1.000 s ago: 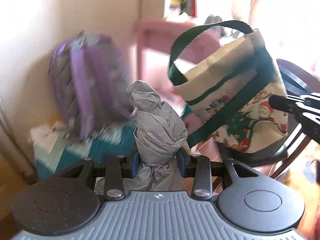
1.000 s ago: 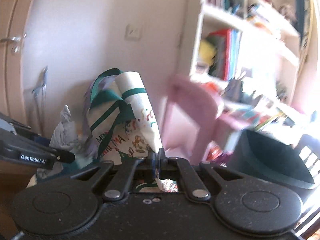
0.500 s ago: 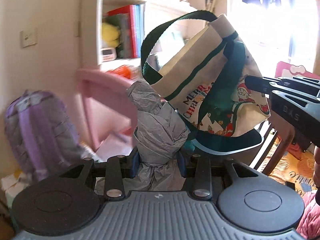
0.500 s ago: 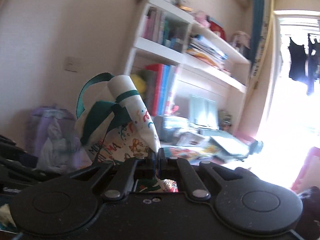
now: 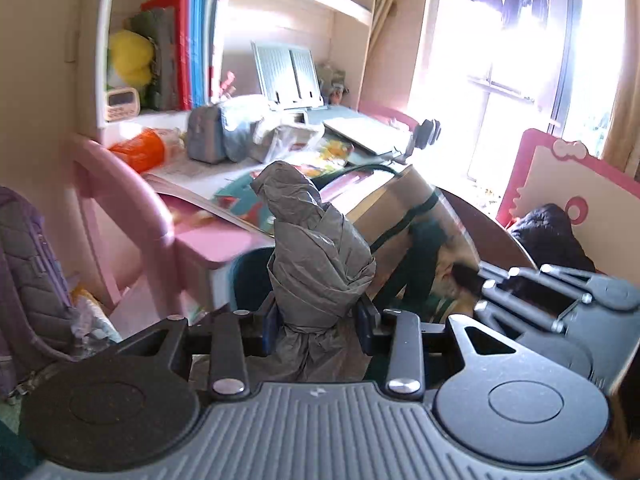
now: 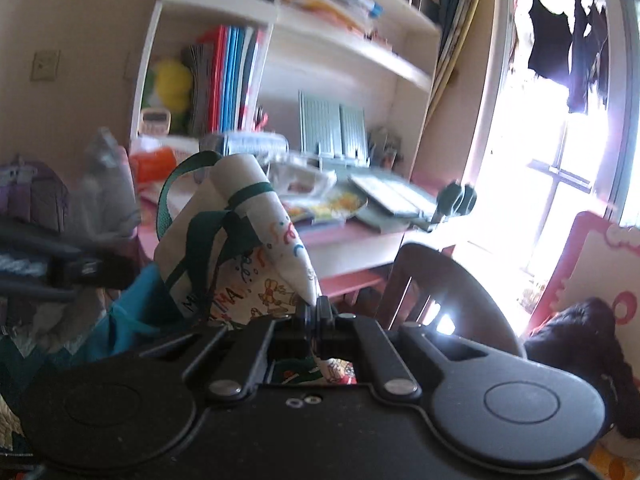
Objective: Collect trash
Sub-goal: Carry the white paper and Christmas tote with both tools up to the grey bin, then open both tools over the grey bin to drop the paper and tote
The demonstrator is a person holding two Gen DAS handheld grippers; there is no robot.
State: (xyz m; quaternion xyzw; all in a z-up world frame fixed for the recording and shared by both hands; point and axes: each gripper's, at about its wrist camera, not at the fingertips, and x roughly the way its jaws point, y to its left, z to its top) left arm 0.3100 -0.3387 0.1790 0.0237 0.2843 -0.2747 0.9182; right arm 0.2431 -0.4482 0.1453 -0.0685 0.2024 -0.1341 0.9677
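1. Left wrist view: a crumpled grey plastic bag [image 5: 320, 264] is clamped upright between the jaws of the left gripper [image 5: 320, 316], its long axis running forward along the fingers, its twisted top above them.
2. Just to its right, a cloth tote bag [image 5: 416, 248] with green handles is seen, blurred, with the right gripper [image 5: 476, 280] at its far side.
3. Right wrist view: the jaws of the right gripper are shut on a pinched fold of the tote bag's rim.
4. The tote's mouth is judged to lie right of the grey bag, so the left hand is the nearer one for dropping it in.
5. The cluttered desk [image 5: 208, 240] lies beyond both.
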